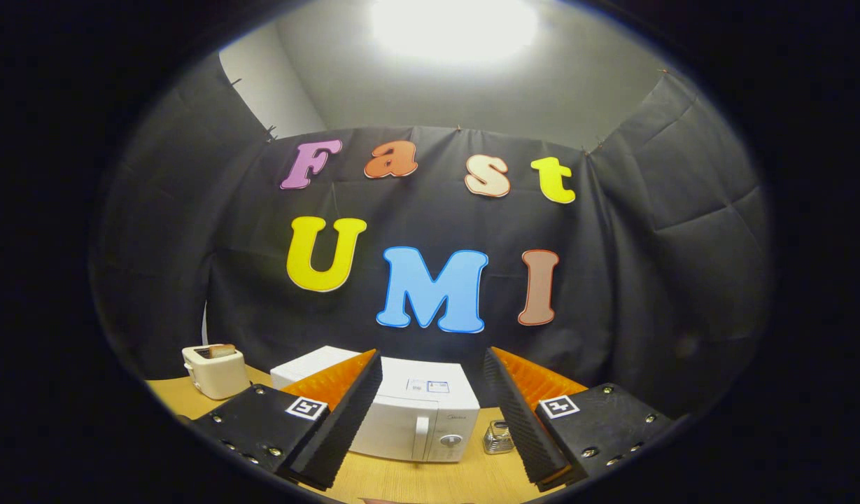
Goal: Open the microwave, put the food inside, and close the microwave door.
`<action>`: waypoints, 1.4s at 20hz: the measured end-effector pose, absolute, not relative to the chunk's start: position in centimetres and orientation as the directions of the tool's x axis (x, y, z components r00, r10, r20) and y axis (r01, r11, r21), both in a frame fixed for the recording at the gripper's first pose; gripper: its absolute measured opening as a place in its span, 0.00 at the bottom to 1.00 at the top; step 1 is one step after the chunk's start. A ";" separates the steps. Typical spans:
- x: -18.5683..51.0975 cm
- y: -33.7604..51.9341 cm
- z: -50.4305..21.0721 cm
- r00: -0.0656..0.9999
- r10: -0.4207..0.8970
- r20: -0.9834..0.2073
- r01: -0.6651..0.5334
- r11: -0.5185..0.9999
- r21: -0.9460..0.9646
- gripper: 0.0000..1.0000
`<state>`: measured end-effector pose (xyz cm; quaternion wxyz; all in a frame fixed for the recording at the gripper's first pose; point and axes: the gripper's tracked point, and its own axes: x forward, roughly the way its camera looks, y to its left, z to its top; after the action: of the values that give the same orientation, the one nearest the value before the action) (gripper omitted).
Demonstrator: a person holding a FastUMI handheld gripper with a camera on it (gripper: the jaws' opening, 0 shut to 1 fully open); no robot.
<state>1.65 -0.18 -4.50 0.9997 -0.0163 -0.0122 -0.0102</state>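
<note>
A white microwave (409, 413) stands on the wooden table (409, 479), door shut, with a vertical handle (421, 437) and a round knob (449, 440) on its right side. My gripper (433, 364) hovers well above and short of it, fingers (346, 413) wide apart and open with nothing between them; the microwave appears through the gap. A sliver of something pale (384, 501) lies on the table just below the fingers, too small to tell what it is.
A white toaster (215, 369) with a slice of bread in its slot stands left of the microwave. A small shiny glass jar (498, 437) sits just right of the microwave. Black cloth walls close the booth behind and at both sides.
</note>
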 end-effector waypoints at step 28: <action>16.3 -0.5 -32.0 0.973 -0.021 -0.228 0.019 1.000 -0.011 0.84</action>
<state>16.31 -0.54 -32.04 0.9933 -0.0042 0.1148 -0.0099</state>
